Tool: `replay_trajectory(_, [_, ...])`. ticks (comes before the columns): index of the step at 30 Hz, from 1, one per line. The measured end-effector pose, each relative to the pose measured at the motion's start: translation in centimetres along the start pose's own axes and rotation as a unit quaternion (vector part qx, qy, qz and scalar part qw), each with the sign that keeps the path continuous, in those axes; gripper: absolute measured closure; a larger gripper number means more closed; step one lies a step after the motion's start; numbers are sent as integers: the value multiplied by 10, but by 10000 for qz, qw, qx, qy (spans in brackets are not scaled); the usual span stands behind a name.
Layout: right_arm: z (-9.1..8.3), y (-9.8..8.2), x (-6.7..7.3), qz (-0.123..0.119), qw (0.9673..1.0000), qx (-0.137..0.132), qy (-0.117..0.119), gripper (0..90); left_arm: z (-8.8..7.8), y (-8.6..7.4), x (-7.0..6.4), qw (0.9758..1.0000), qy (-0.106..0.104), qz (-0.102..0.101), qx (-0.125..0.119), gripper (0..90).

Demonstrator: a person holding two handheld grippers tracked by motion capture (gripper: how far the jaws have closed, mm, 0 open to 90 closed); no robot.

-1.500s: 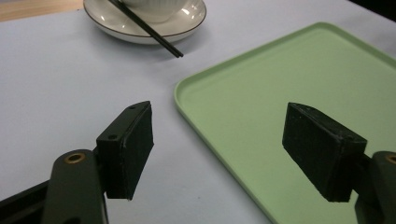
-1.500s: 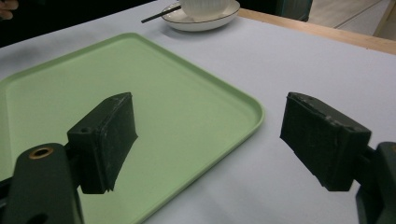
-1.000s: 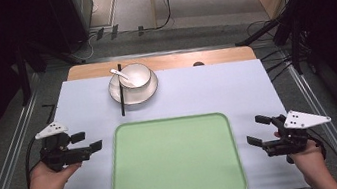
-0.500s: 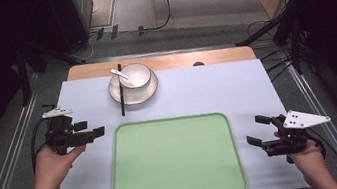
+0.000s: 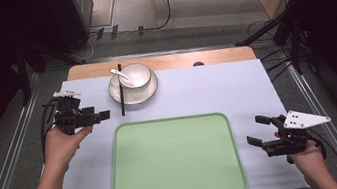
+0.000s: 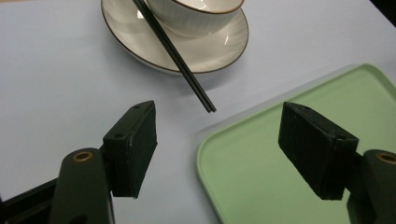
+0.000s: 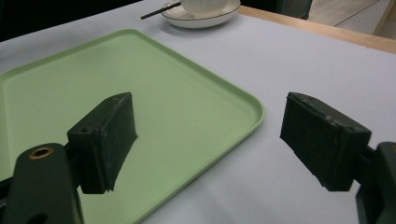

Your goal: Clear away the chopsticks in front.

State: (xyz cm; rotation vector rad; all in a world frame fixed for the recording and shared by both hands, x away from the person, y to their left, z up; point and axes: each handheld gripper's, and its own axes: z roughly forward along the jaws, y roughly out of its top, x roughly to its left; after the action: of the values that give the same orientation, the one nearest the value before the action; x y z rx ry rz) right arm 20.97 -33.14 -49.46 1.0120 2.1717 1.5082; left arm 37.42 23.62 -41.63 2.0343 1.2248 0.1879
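No words or labels can be read on anything here. The left gripper (image 5: 104, 115) is at the left of the high view, its flat black jaws apart with nothing between them; they have just been closing a little. Just past them lie the thin black chopsticks (image 6: 176, 52), leaning on a round, shiny white saucer (image 5: 148, 90) with a dark rim. A bowl (image 5: 136, 74) sits on it, with what may be a spoon (image 5: 119, 75) inside. The smooth green tray (image 5: 176, 159) has rounded corners. The right gripper (image 5: 255, 132), lower right, also has its jaws apart.

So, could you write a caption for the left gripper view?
Left gripper, jaws open, faces black chopsticks resting on a saucer, beside a green tray.
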Motion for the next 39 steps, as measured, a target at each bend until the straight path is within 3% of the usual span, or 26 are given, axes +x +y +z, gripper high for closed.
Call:
replay_trajectory(11, [1,-1,-1,-12,10000,37,-26,185,30,30,7,9996,284,16,40,318])
replay_trajectory(17, [1,-1,-1,4,10000,65,-35,185,50,43,11,9994,339,-25,72,341])
replay_trajectory(24, [-2,-4,-1,37,9999,63,-86,185,74,48,16,9992,366,-152,90,352])
replay_trajectory(29, [-7,-6,1,53,9999,41,-144,184,91,49,21,9986,397,-192,296,423])
replay_trajectory(31, [-8,-6,1,62,9999,47,-149,184,95,50,22,9979,515,-207,345,440])
replay_trajectory(39, [-11,-8,1,74,9998,4,-173,184,103,51,26,9969,630,-350,303,544])
